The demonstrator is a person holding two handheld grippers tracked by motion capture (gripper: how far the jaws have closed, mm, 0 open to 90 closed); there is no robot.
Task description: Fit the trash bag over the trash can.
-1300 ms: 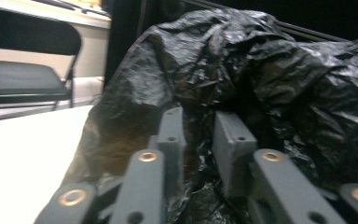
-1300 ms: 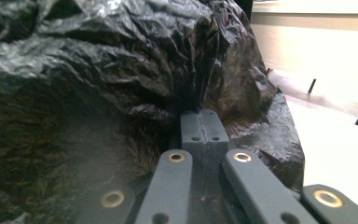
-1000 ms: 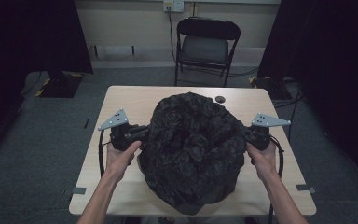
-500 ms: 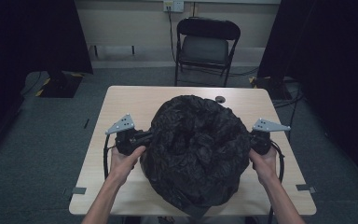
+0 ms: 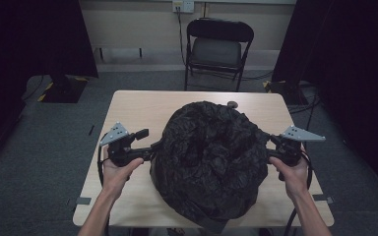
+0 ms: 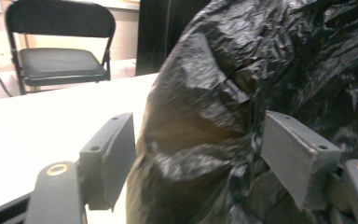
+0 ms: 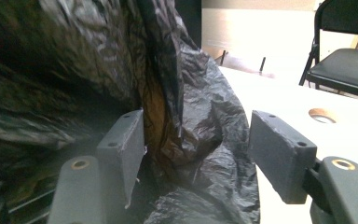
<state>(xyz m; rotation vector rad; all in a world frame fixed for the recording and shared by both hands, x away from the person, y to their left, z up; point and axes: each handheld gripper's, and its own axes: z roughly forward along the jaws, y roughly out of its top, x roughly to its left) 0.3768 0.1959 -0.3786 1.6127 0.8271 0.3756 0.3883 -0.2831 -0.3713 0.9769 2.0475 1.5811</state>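
Two grippers sit in your hands at the near half of the table, one on each flank of a big black plastic bag [image 5: 211,162]. Your left gripper [image 5: 150,147] has just been opening its jaws: the flat, matte grey pads [image 6: 109,158] now stand spread, with a bulging fold of crinkled film between them that neither pad presses. Your right gripper [image 5: 271,150] has just been opening too; its blocky pads [image 7: 279,154] are apart, a thin, translucent brownish pleat of the bag hanging in the gap close by the left pad, loose rather than pinched. The bag itself is a rounded, heavily wrinkled mound, glossy where the light catches its creases, resting on the smooth pale wooden table [image 5: 133,108] from the near edge to past the middle. Just beyond it a small round dark disc [image 5: 232,104] lies on the tabletop. Farther off, a black folding chair [image 5: 219,44] with a padded seat stands on grey carpet.
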